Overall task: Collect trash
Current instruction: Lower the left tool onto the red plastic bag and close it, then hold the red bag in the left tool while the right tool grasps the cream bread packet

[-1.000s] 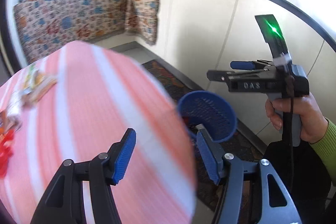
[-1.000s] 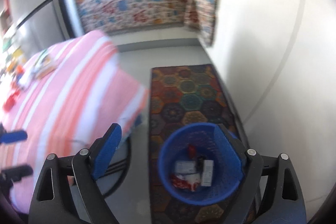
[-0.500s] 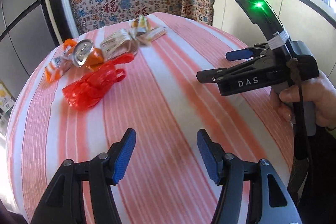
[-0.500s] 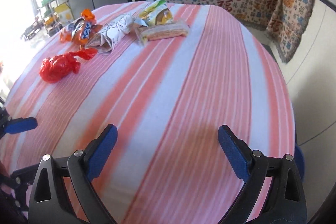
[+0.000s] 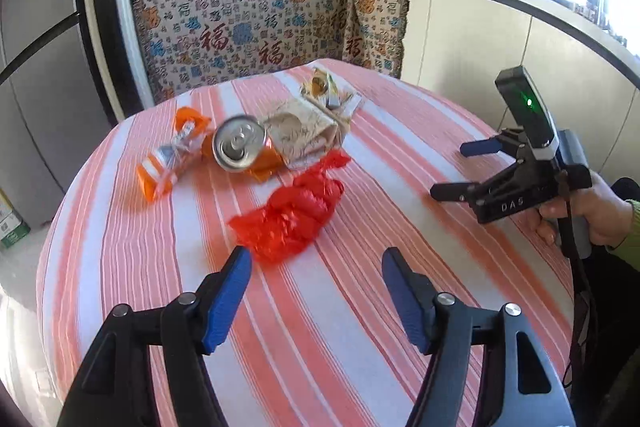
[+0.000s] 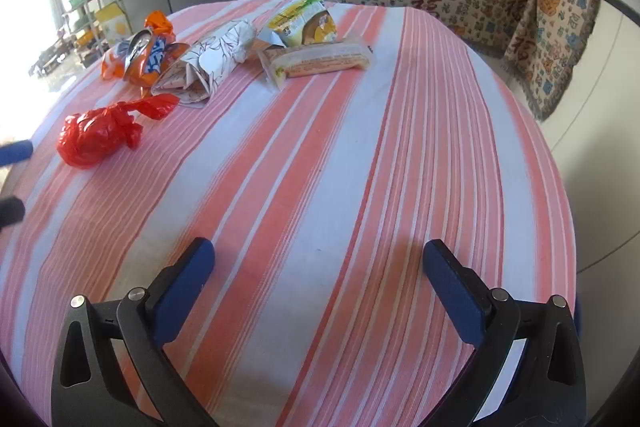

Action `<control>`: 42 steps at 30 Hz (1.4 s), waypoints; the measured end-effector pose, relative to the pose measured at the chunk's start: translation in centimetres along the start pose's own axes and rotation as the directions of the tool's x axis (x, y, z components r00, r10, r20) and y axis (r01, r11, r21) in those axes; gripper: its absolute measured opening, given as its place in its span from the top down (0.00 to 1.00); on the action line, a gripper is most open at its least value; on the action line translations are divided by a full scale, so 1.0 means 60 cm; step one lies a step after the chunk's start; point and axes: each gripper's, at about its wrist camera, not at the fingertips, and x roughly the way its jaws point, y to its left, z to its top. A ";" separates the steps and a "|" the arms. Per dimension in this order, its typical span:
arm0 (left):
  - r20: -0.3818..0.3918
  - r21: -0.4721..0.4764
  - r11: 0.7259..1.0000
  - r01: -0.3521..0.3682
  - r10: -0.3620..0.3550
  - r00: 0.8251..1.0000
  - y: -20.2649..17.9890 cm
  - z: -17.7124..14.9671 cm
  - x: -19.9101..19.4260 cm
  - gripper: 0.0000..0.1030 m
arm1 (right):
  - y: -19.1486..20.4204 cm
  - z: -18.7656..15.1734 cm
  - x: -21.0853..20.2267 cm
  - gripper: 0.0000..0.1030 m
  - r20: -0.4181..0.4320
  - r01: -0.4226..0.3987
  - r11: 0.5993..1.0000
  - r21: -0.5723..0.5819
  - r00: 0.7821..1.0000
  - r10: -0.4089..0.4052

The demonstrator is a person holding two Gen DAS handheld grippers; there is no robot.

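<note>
Both claws, wider, nearer red bag (image 5: 290,217)

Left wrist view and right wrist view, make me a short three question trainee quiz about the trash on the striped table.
1. True or false: the crumpled red plastic bag lies nearest the left gripper.
2. What touches the crushed orange drink can? A the clear-wrapped biscuit pack; B the crumpled white printed paper
3. Fill in: the right gripper holds ____.

Key: 1 true; 2 B; 3 nothing
</note>
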 end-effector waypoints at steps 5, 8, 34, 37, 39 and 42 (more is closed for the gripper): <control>-0.077 0.108 0.989 0.103 -0.095 0.993 0.021 0.047 0.053 0.28 | 0.000 0.001 0.000 0.00 0.000 -0.002 1.000 -0.001 1.000 0.002; -0.152 0.145 0.977 0.158 -0.136 0.979 0.024 0.056 0.100 0.28 | -0.001 0.001 0.000 0.00 0.000 -0.003 1.000 -0.001 1.000 0.003; -0.104 -0.309 0.927 -0.213 0.190 0.976 -0.007 -0.025 0.065 0.40 | -0.003 0.000 -0.001 0.00 -0.001 -0.006 1.000 -0.003 1.000 0.006; -0.136 -0.297 0.924 -0.243 0.210 0.968 0.004 -0.027 0.081 0.36 | -0.003 0.000 -0.002 0.00 0.000 -0.006 1.000 -0.003 1.000 0.006; -0.143 -0.287 0.922 -0.261 0.229 0.963 0.012 -0.029 0.087 0.36 | -0.004 0.000 -0.002 0.00 -0.001 -0.006 1.000 -0.003 1.000 0.006; -0.147 -0.284 0.917 -0.281 0.248 0.958 0.023 -0.031 0.090 0.32 | -0.004 0.000 -0.002 0.00 0.000 -0.006 1.000 -0.004 1.000 0.006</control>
